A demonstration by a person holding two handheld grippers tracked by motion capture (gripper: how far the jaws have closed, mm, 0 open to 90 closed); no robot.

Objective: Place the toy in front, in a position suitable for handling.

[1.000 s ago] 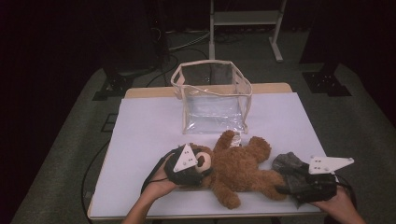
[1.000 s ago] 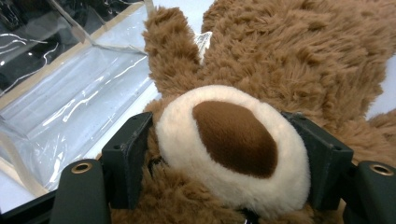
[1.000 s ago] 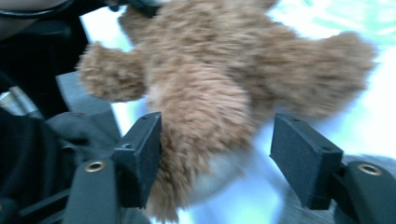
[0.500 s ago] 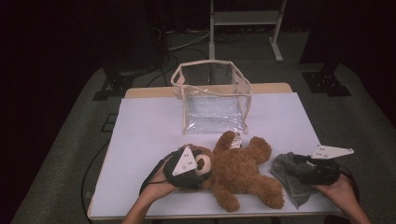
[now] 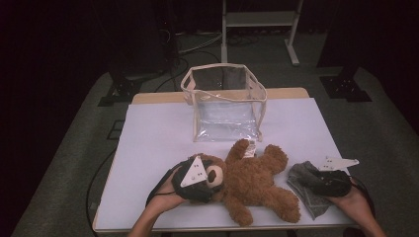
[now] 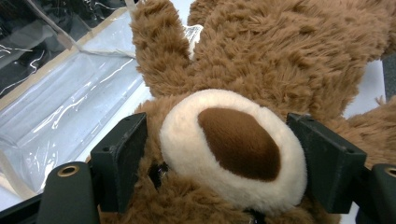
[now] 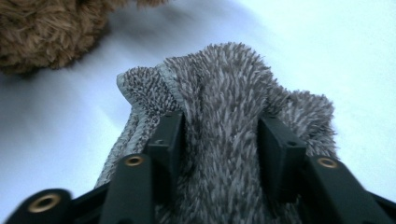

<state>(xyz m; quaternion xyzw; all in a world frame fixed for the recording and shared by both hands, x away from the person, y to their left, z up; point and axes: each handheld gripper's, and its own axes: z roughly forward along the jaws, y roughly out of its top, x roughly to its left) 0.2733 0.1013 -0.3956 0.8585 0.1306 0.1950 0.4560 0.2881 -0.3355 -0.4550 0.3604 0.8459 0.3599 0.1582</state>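
High view: left gripper (image 5: 210, 178) is clasping the teddy bear's (image 5: 257, 180) head, right gripper (image 5: 316, 183) is pinching the grey cloth (image 5: 300, 174); clear bag (image 5: 225, 103) standing empty, packing seemingly unstarted.

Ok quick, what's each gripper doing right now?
Left gripper: closed around the teddy bear at its head.
Right gripper: closed on the grey cloth.

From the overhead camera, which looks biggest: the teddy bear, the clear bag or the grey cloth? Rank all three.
As they look in the high view:
1. Teddy bear and clear bag: close in spread. The bag sits farther from the camera, so I won't rank one over the other.
2. Grey cloth: clearly smallest, partly under the right claw.
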